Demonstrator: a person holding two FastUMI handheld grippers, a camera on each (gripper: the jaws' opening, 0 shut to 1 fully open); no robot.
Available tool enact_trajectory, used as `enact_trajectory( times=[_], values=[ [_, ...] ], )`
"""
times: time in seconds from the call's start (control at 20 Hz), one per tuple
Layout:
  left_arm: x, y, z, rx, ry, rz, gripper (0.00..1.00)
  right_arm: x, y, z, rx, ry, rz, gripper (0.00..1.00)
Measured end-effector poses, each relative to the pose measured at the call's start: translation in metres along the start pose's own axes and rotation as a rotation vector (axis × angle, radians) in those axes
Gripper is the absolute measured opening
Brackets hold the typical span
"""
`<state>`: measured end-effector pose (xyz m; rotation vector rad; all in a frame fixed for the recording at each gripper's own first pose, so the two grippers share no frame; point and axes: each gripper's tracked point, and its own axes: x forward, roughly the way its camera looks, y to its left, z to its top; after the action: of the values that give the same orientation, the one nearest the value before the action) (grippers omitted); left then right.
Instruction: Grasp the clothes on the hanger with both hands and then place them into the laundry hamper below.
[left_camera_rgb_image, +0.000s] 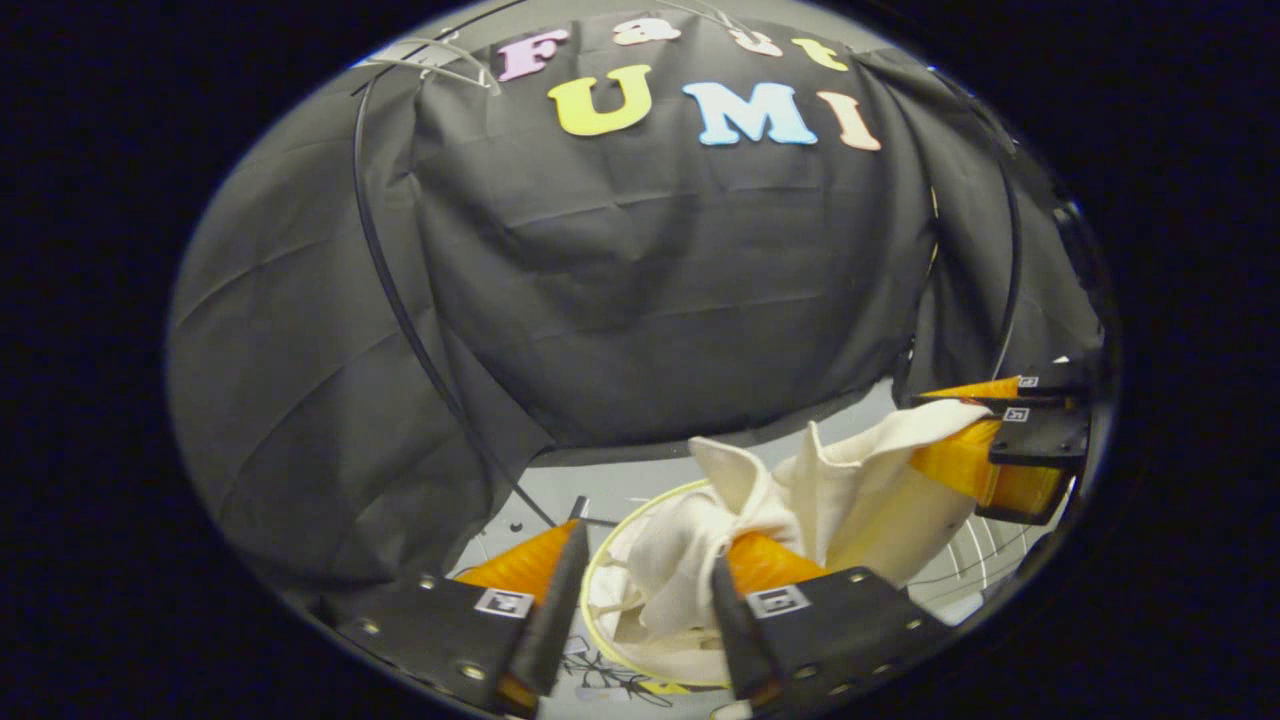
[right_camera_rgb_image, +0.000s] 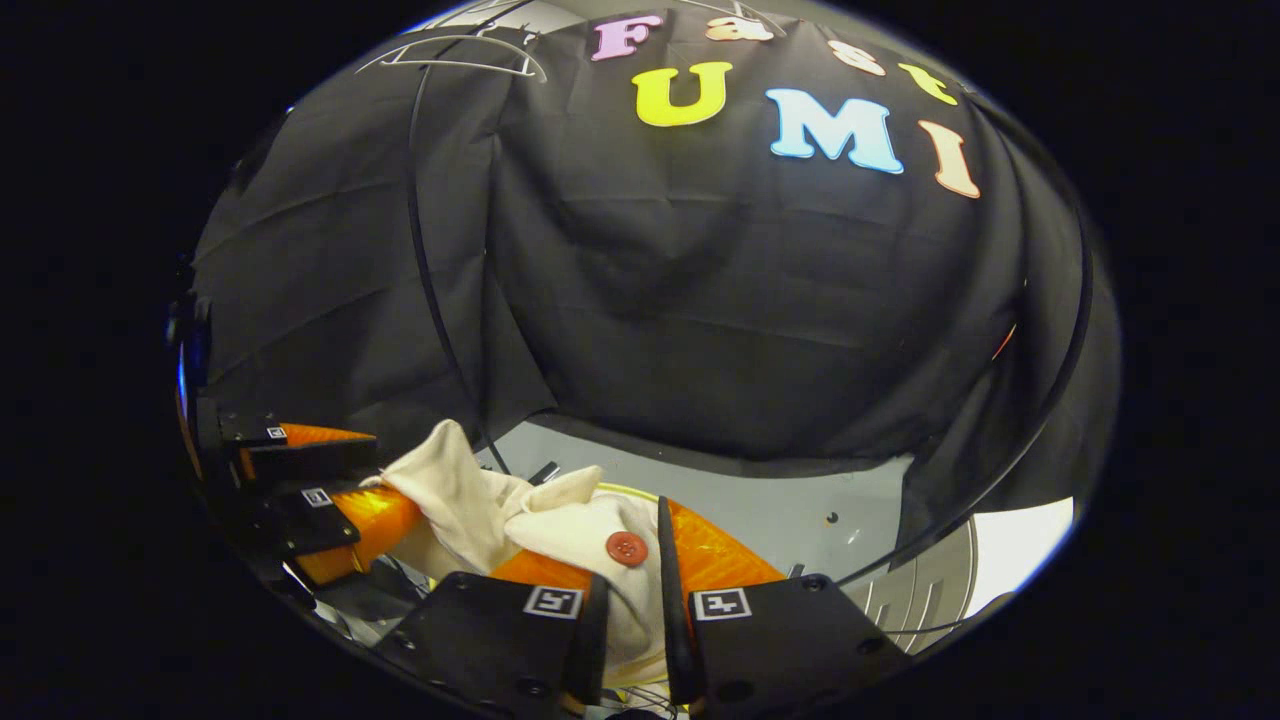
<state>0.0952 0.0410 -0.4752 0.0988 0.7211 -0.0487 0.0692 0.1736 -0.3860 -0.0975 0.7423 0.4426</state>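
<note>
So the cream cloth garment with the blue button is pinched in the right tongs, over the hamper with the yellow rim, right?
Not quite: the button is red, not blue, as the right gripper view shows. The rest holds: the cream cloth garment is pinched in the right tongs, over the hamper with the yellow rim.

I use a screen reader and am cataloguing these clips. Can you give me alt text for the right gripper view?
The right gripper pinches a cream garment with a red button between its fingers. The left gripper, at lower left, grips the garment's other end, against a black cloth wall.
</note>
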Motion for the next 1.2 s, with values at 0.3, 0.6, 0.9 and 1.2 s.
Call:
enact_trajectory(
  times=[0.3,0.6,0.9,1.2],
  values=[
    [-0.031,0.019,-0.024,0.014,0.116,-0.01,0.95,-0.029,-0.012,-0.01,-0.02,0.099,-0.077,0.91],
    [-0.063,0.045,0.014,0.043,0.11,-0.042,0.94,-0.067,-0.009,0.015,0.032,0.118,-0.099,0.89],
    [-0.106,0.058,0.099,0.027,-0.057,-0.042,0.96,-0.107,-0.02,0.08,0.06,-0.044,-0.123,1.0],
    [-0.169,0.057,0.167,0.026,-0.241,-0.007,0.95,-0.182,-0.052,0.13,0.031,-0.254,-0.19,0.99]
  ],
)
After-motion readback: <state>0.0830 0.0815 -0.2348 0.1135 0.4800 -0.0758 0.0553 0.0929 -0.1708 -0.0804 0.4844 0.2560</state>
